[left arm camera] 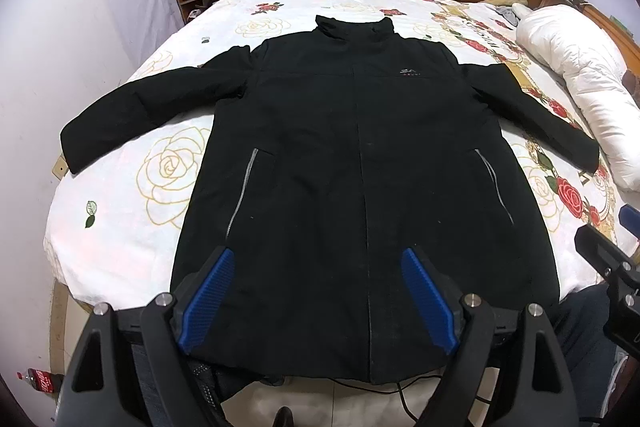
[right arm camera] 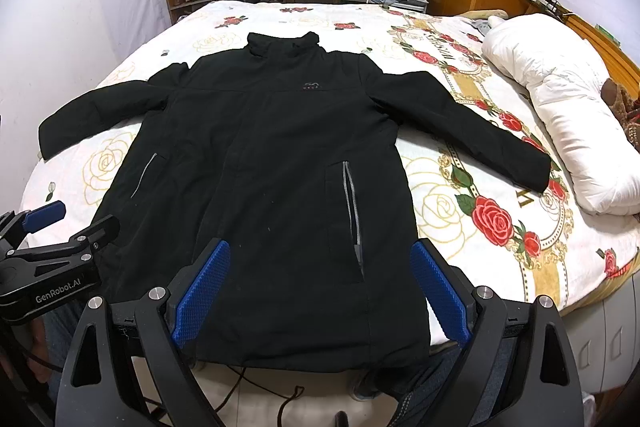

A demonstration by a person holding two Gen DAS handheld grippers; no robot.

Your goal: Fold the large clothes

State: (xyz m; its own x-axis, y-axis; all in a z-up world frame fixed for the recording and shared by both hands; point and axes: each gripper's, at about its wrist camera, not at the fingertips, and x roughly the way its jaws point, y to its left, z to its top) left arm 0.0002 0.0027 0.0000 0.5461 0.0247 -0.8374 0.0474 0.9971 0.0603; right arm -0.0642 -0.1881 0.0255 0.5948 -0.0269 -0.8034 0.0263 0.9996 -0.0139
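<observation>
**Black jacket laid flat, fold not yet begun**

Black jacket (left arm camera: 360, 167) lies front-up on the bed (left arm camera: 120, 227), collar (left arm camera: 354, 25) at 12 o'clock, hem (left arm camera: 340, 367) at 6 o'clock and hanging just over the near bed edge. Both sleeves are spread outward: left sleeve (left arm camera: 136, 111) toward 9 o'clock, right sleeve (right arm camera: 472, 131) toward 3 o'clock. The front is closed, and grey pocket zips run down either side of the centre seam.

Left tool (left arm camera: 316, 303): released, blue pads (left arm camera: 208, 303) wide apart, above the lower hem, holding nothing. Right tool (right arm camera: 320, 303): likewise released and empty, above the hem on the right pocket side. Whether either pad touches the cloth I cannot tell.

A rolled white duvet (right arm camera: 560, 115) sits at 3 o'clock, near the right cuff but apart from it.

Handling judgement: the garment looks padded and long, so probably fairly heavy and bulky but soft, with no stiffness. The shell fabric may be slick, so a shallow pinch could slip. A single layer would likely drag and wrinkle the body. Best holds, in my view: a cuff or sleeve end to bring each sleeve across the chest, then the two hem corners, pinching through all layers, to carry the bottom up toward the collar.
</observation>
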